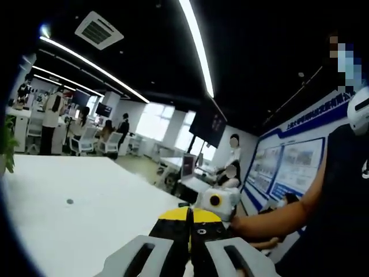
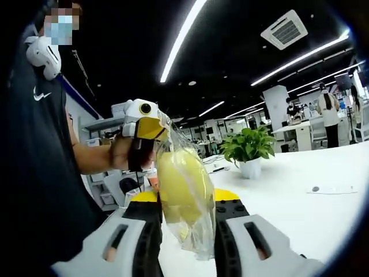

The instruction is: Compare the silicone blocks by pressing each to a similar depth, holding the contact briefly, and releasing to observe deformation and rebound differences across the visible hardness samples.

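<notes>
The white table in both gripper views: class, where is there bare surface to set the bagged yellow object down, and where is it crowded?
Free: the white table left of the left gripper, bare but for a small dark dot; also the stretch between the potted plant and the paper strip. Crowded: around the bagged yellow object, held between the right gripper fingers.
</notes>
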`<state>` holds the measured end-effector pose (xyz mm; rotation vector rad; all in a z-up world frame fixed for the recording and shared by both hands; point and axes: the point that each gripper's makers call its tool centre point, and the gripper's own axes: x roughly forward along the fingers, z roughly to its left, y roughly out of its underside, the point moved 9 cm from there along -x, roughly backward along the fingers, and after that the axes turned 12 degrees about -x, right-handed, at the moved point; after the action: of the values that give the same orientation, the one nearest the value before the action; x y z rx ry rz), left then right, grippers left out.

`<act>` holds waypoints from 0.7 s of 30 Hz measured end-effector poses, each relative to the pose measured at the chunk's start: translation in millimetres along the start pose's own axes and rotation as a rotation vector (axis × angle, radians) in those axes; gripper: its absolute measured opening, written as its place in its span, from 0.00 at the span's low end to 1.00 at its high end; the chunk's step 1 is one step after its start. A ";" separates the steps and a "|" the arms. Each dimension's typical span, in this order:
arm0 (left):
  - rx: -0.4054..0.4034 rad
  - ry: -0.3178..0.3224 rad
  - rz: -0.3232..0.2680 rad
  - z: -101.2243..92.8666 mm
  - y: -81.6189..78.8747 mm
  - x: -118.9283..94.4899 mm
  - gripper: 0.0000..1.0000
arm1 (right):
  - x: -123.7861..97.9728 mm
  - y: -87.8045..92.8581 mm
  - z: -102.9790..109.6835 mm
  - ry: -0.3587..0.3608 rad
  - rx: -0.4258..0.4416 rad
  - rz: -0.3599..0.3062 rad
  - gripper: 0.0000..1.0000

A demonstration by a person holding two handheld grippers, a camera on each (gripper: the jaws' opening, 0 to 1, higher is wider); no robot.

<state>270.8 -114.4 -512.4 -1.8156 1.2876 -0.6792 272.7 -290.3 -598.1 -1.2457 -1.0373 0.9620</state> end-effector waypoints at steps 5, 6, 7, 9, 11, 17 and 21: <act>-0.006 0.005 -0.019 -2.8 -0.5 -0.9 0.00 | 0.6 -3.9 2.7 -0.023 0.041 0.001 0.17; -0.005 0.006 -0.019 -3.0 -0.7 -0.9 0.00 | 0.8 -5.1 3.1 -0.025 0.040 0.005 0.16; -0.004 0.006 -0.020 -2.8 -0.6 -0.8 0.00 | 0.5 -5.8 2.9 -0.026 0.041 0.012 0.15; -0.013 0.010 -0.022 -2.9 -0.2 -0.9 0.00 | 0.2 -7.2 2.5 -0.028 0.037 0.025 0.14; -0.032 0.019 -0.026 -3.2 -0.6 -1.5 0.00 | 0.0 -9.8 3.0 -0.030 0.042 0.032 0.13; -0.017 0.012 -0.021 -0.7 0.8 -7.1 0.00 | 4.2 -11.6 6.3 -0.032 0.062 0.086 0.10; 0.005 0.006 -0.020 1.3 4.1 -10.7 0.00 | 5.8 -8.7 7.3 -0.045 0.082 0.108 0.09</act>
<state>266.1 -104.7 -516.4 -1.8253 1.2724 -0.6989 267.3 -283.6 -588.7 -1.2268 -0.9640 1.1089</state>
